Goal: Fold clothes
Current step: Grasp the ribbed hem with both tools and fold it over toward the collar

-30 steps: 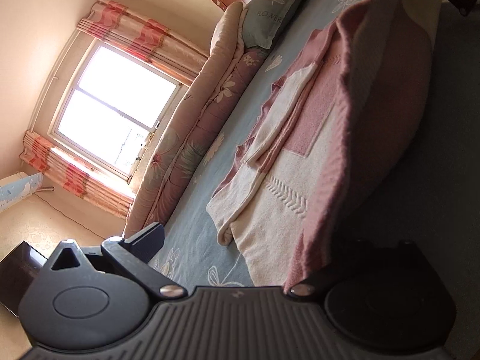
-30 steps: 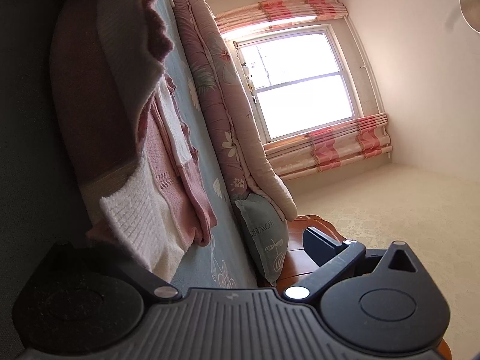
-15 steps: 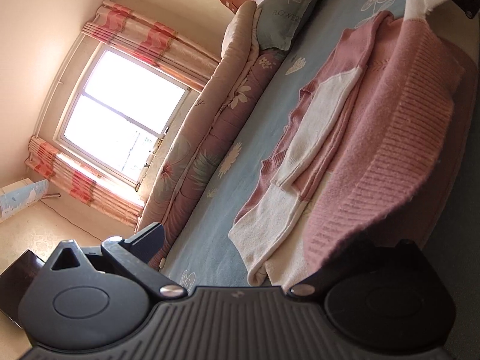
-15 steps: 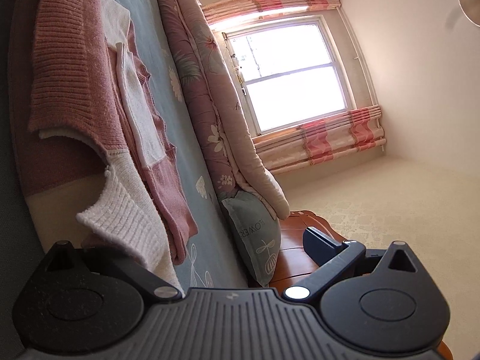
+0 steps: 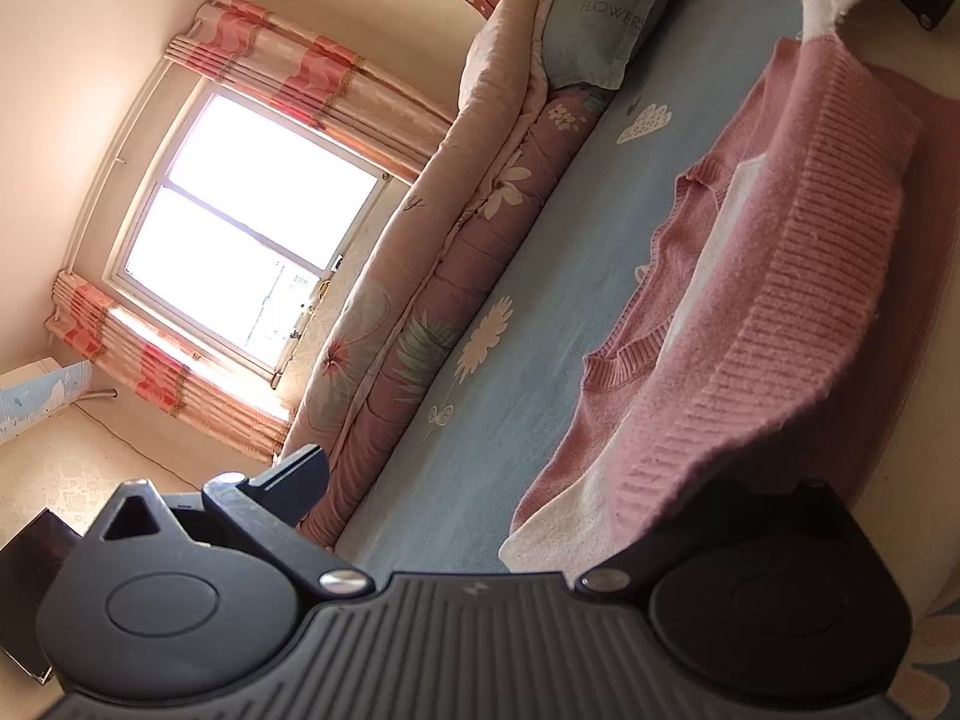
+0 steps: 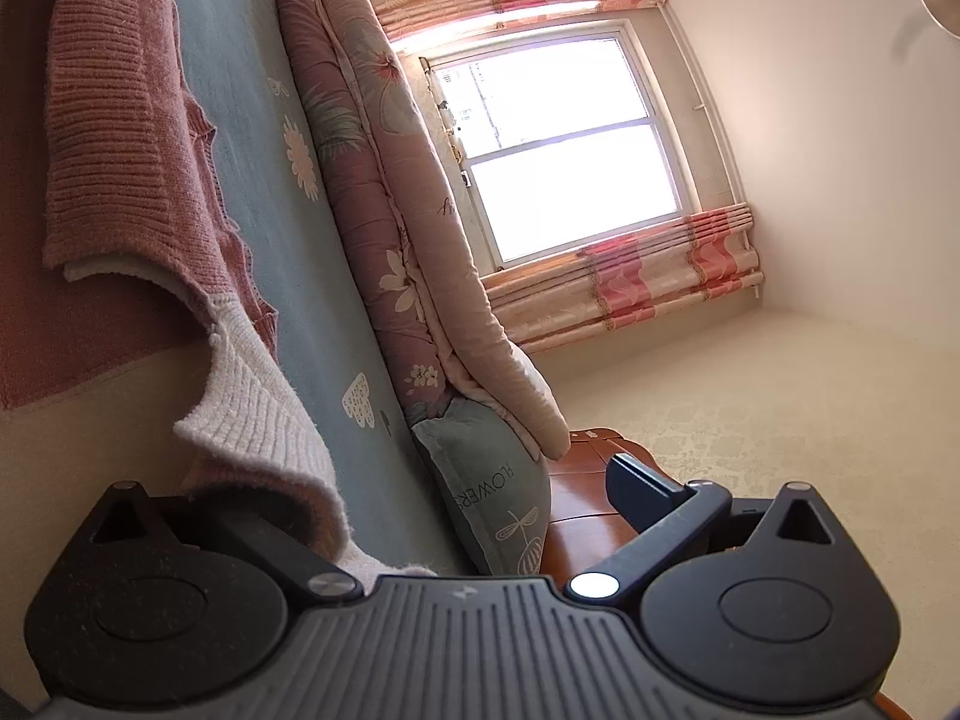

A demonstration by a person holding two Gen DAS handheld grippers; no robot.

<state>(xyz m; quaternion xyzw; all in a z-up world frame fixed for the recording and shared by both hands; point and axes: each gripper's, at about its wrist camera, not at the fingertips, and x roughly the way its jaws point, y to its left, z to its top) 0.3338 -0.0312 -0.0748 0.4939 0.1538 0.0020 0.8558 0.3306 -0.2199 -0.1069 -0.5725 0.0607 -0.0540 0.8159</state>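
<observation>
The left gripper (image 5: 492,480) and right gripper (image 6: 414,516) are spread wide, each with one finger hidden under the ribbed, pink-and-cream knit sweater (image 5: 780,300); whether they pinch it I cannot tell. The sweater lies on the blue flowered bedsheet (image 5: 540,300), beside the long quilted roll (image 5: 432,276).

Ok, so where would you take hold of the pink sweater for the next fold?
Probably the pink sweater's ribbed band, near its ends. That edge curls up off the layer beneath, so a finger could slide under it. Come in from the near side, opposite the window, where the left gripper sits open.
</observation>
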